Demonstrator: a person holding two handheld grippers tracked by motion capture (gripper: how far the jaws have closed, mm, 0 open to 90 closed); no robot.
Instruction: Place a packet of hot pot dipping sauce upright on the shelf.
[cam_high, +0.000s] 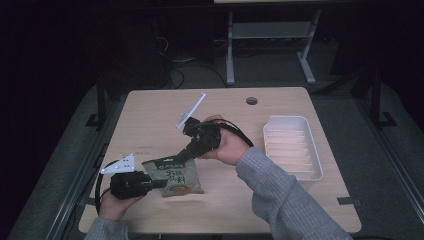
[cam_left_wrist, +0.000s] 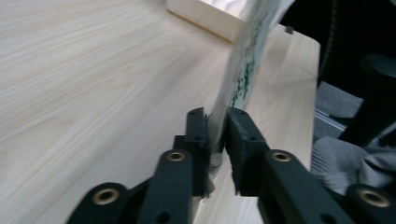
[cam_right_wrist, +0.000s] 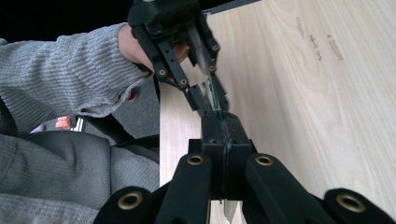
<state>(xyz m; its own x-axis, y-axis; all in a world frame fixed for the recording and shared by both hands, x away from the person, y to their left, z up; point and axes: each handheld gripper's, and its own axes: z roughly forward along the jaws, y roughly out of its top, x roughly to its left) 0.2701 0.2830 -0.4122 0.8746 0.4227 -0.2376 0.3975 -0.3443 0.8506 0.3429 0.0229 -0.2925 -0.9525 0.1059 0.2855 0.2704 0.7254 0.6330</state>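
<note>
A light wood worktop (cam_high: 150, 120) stands in a dark room. Near the front edge, the left gripper (cam_high: 150, 183) and right gripper (cam_high: 186, 152) both pinch a green snack bag (cam_high: 176, 177), jaws closed tight. Farther right sits a white tray (cam_high: 307, 165).

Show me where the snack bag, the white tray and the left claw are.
snack bag (cam_high: 176, 179), high view, printed front.
white tray (cam_high: 316, 150), high view, right rim.
left claw (cam_high: 151, 184), high view, between its tips on the bag edge.
</note>
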